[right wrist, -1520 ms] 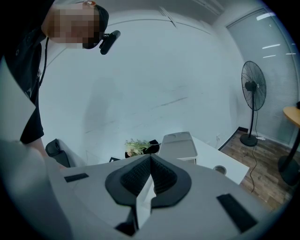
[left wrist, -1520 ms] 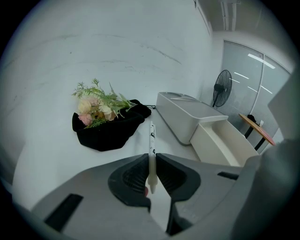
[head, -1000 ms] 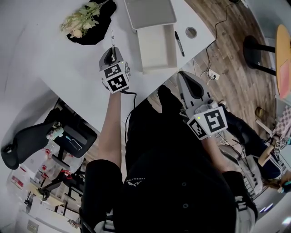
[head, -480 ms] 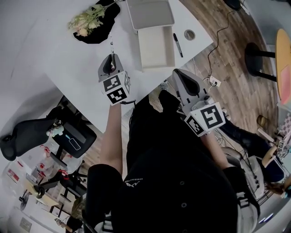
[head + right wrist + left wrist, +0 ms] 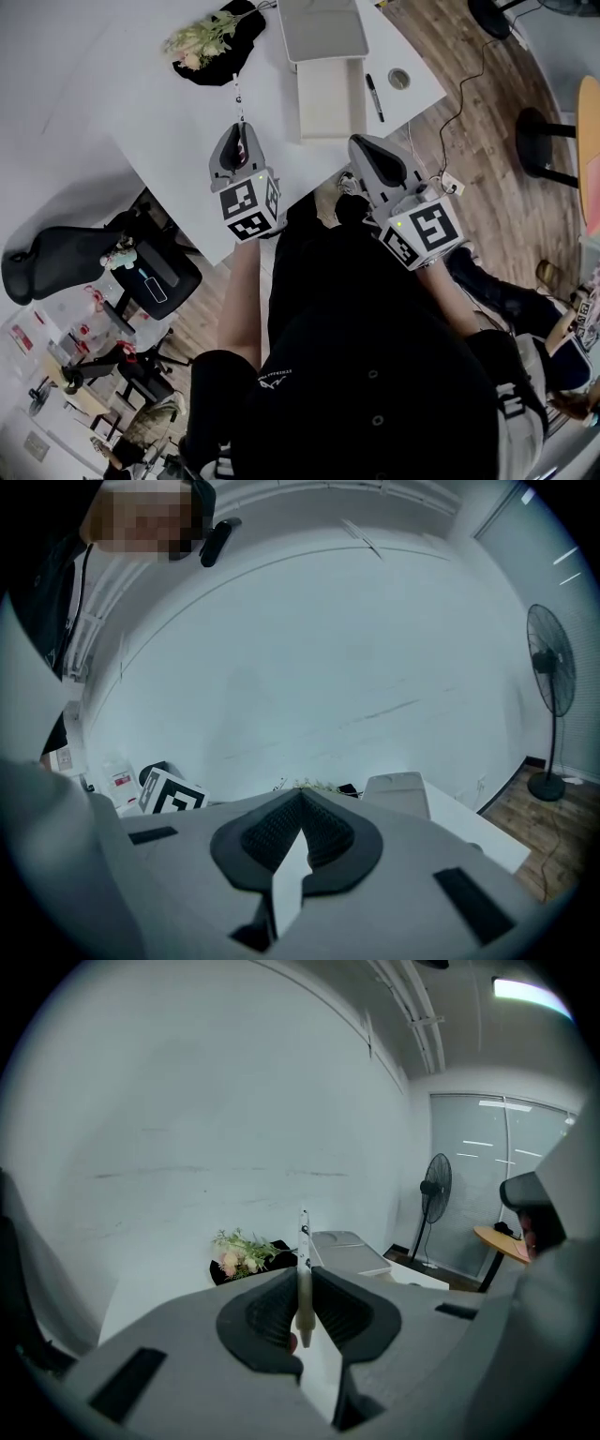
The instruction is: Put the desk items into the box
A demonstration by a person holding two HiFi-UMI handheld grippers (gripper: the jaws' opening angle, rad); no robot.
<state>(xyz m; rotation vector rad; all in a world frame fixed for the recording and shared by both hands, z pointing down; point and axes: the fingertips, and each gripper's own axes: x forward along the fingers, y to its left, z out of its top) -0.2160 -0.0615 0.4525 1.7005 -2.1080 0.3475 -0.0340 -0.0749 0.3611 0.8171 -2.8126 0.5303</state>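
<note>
At the far left, on the floor below the desk edge, stands a black office chair (image 5: 56,270). On the white desk (image 5: 141,103) a bunch of pale flowers with green leaves (image 5: 199,39) lies on a black cloth (image 5: 234,42).

Just right of them the left gripper (image 5: 240,136) hangs over the desk near its front edge. It is clenched on a slim white pen (image 5: 238,98), which sticks out past the jaw tips toward the flowers. In the left gripper view the two dark ribbed pads press the pen (image 5: 303,1241) from both sides, and it stands upright between them.

Next comes the shallow cream cardboard box (image 5: 328,98), open and with nothing in it. Its grey lid (image 5: 323,28) lies flat, touching its far end. The pen is well apart from the box, up in the air to its left.

The right gripper (image 5: 361,148) hovers off the desk's front edge, just below the box. Its jaws are closed tip to tip on nothing (image 5: 300,797).

Right of the box a black marker pen (image 5: 375,97) lies on the desk alongside it. A small grey round ring-shaped item (image 5: 399,79) sits beside that, near the desk's right edge.
</note>
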